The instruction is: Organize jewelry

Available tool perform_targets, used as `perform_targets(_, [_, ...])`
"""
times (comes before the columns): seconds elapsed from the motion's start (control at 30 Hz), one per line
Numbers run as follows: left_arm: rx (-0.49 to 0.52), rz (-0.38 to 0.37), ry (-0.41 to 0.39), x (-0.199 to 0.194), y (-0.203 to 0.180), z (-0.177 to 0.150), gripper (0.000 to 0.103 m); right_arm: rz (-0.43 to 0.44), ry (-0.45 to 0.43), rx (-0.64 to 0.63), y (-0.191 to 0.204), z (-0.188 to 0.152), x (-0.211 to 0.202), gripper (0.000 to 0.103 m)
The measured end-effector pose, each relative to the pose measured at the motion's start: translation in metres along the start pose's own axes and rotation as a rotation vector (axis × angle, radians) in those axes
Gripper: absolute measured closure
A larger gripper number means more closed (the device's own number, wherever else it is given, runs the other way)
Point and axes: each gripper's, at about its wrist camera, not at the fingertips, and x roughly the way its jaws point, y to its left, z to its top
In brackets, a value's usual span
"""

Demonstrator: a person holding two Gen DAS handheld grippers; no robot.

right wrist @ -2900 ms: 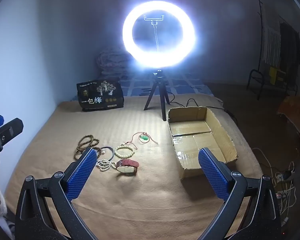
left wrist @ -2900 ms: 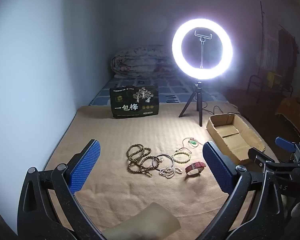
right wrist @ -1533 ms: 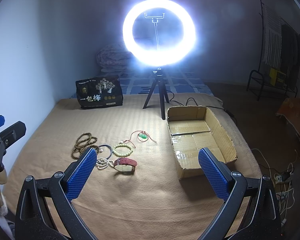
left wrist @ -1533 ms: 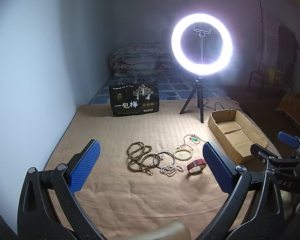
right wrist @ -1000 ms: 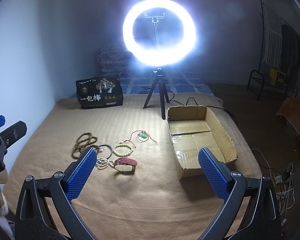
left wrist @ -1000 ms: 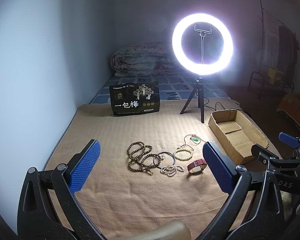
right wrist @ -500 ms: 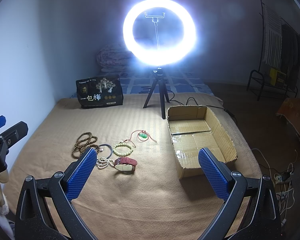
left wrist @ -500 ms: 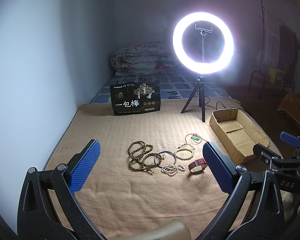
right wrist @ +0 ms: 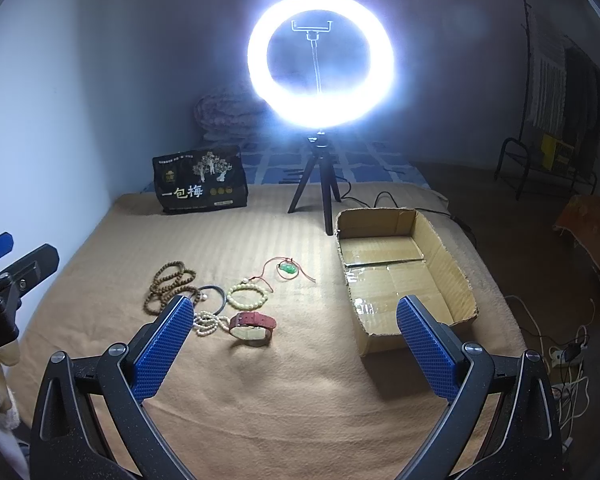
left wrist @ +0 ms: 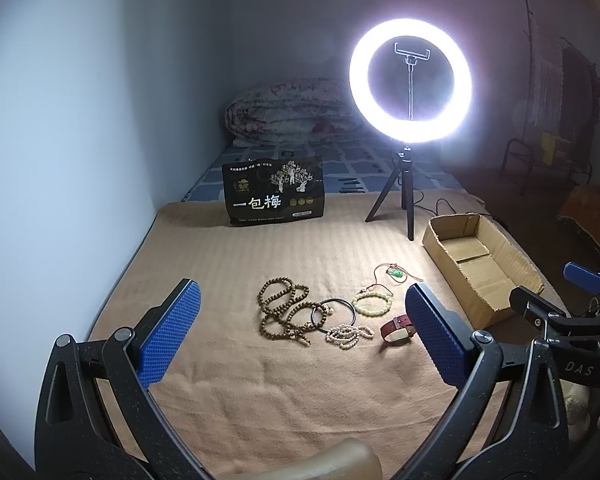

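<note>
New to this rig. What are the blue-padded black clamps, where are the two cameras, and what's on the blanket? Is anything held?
No robot arm here: a person holds one two-finger gripper in each hand. Each picture comes from a fisheye camera on a gripper, looking forward along its blue-padded fingers. One view is from the left gripper, the other from the right gripper. Both are open and hold nothing.

On the tan blanket lies the jewelry: a brown bead necklace, a dark bangle, a white pearl strand, a pale bead bracelet, a green pendant on a red cord and a red-strap watch. To their right sits an open cardboard box with nothing visible inside. Behind stand a lit ring light on a tripod and a black printed bag.
</note>
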Motion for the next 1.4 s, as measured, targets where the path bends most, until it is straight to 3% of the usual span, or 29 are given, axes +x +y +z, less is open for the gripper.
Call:
perform_targets(0.77, [-0.017,0.049,0.114,0.044,0.01,-0.005,0.0,-0.046,0.021,-0.069,0.009,0.0,0.03,0.002])
perform_targets(0.97, [-0.018,0.061,0.163,0.065,0.019,-0.004,0.0,0.014,0.065,-0.053,0.005,0.0,0.047,0.002])
perform_targets(1.13, [-0.064,0.048,0.256,0.096,0.042,0.001,0.0,0.067,0.115,-0.019,-0.007,0.009,0.067,0.002])
perform_targets(1.4, [-0.178,-0.077,0.396,0.158,0.075,0.004,0.004,0.219,0.257,-0.07,-0.002,0.018,0.11,0.009])
